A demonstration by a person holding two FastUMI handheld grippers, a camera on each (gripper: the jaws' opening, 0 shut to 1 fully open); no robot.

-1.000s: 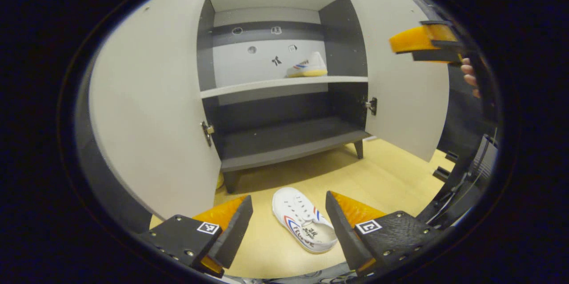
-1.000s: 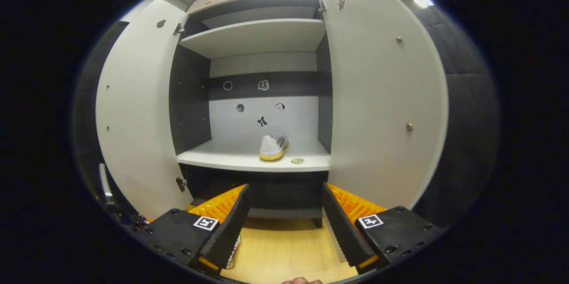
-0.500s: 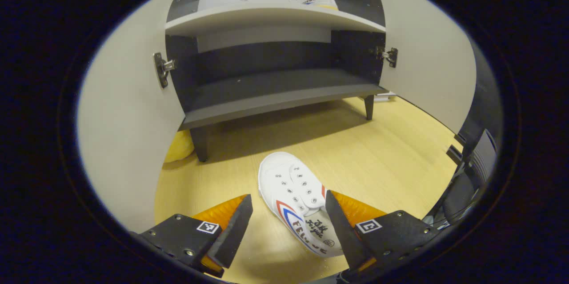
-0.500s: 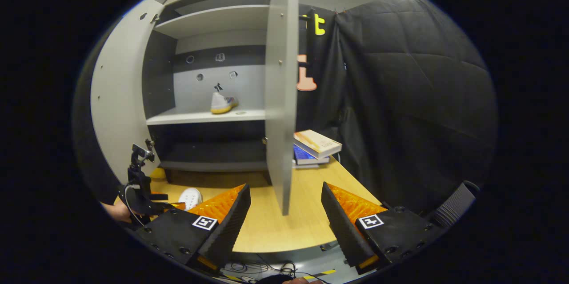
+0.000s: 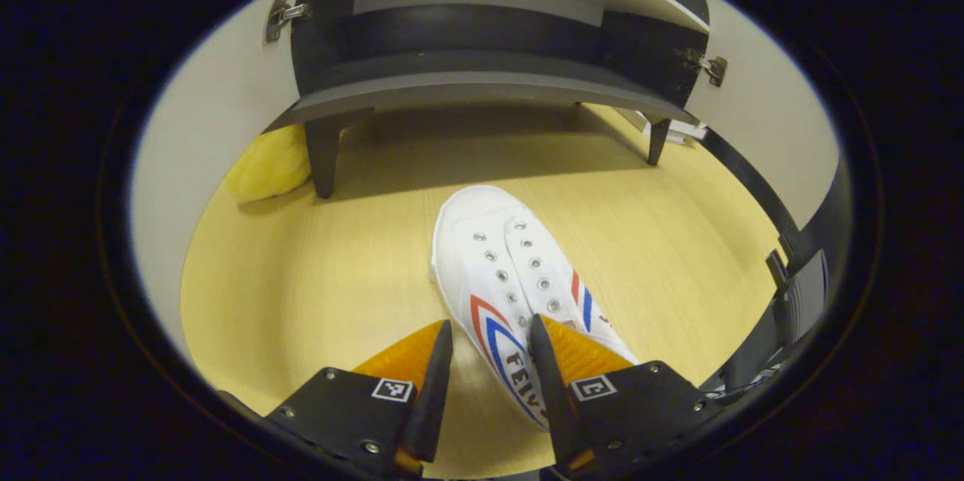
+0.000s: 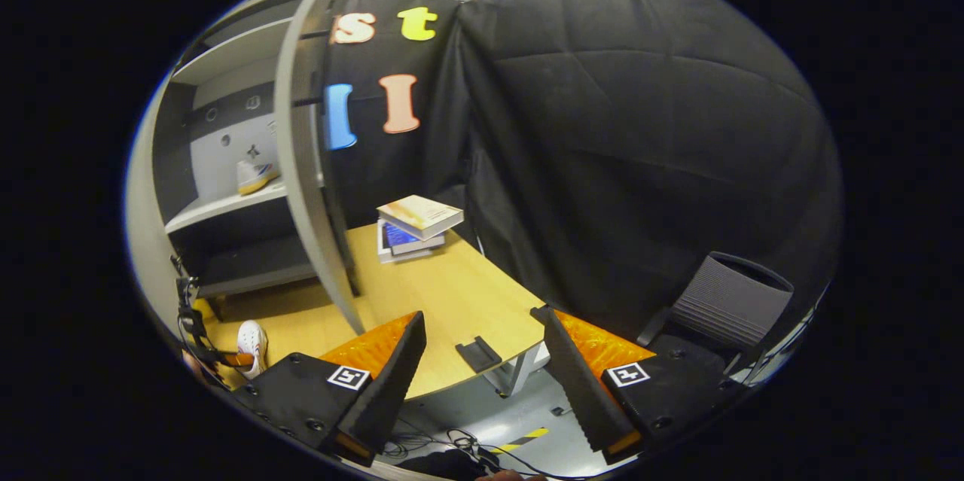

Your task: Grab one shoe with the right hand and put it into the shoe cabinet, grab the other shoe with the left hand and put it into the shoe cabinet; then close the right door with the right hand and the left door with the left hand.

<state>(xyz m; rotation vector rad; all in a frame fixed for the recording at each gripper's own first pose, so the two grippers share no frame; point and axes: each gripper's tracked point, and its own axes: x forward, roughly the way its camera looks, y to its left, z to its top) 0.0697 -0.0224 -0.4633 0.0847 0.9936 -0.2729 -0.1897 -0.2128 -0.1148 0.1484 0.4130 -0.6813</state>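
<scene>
A white shoe (image 5: 512,270) with red and blue stripes lies on the wooden surface in front of the shoe cabinet (image 5: 482,82), toe toward it. My left gripper (image 5: 489,327) is down at its heel end. The fingers have narrowed and straddle the shoe's left side wall, one outside and one over the opening, with a strip of wood still showing beside the outer finger. The second shoe (image 6: 254,174) stands on the cabinet's middle shelf. My right gripper (image 6: 482,315) hangs open and empty, off to the right of the cabinet. The floor shoe (image 6: 251,342) also shows far left there.
Both cabinet doors stand open: the left door (image 5: 218,112) and the right door (image 6: 309,187), seen edge-on. A yellow soft thing (image 5: 271,165) lies by the cabinet's left leg. Stacked books (image 6: 418,229) sit on the table's far side. A grey chair (image 6: 727,304) stands at the right.
My left gripper has dropped to the shoe and its fingers have narrowed around the side wall. My right gripper has swung right, away from the cabinet's inside.
</scene>
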